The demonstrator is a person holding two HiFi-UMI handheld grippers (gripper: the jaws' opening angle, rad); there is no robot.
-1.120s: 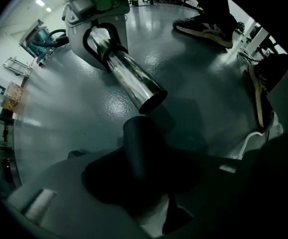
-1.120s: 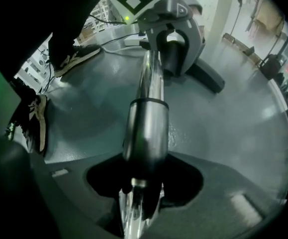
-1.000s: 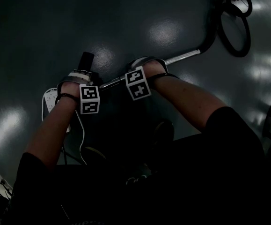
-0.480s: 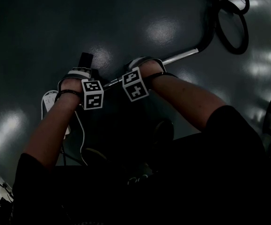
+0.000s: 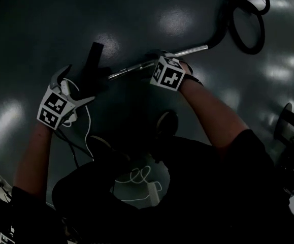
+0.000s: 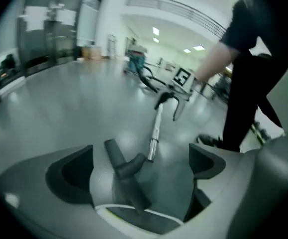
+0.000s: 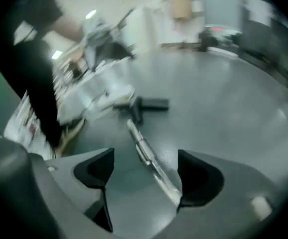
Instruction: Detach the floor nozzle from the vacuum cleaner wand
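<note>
Two parts to weigh up, both down on the grey floor [image 5: 152,14], larger first.

Wand [image 5: 131,68]: a bright metal tube lying flat, running from the dark hose [image 5: 221,33] at upper right toward the middle of the head view. Looks rigid and smooth, likely slick under hard pads; best taken square across the tube near its free end, for a straight pull along its length. Probably light by itself, though dragged on by the hose behind.

Floor nozzle [image 6: 126,176]: a dark T-shaped head lying on the floor at the wand's free end, short neck aimed at the tube's tip. Cannot tell in these dim views: tip merely touching the neck, or seated inside it. Seems stiff moulded plastic, light, not fragile, likely kept on by friction or a catch. Best gripped on the neck close to the joint, not out on the long crossbar, prone to levering and twisting there.

Smallest last. Left gripper [image 6: 141,166]: jaws just opened to full spread, hanging above the nozzle, seen between them on the floor below, untouched by either pad. Right gripper [image 7: 144,176]: jaws likewise just opened wide, poised over the wand, seen running between them and close by the jaw on the right of its view, no pad pressing on it. Nothing held in either.
</note>
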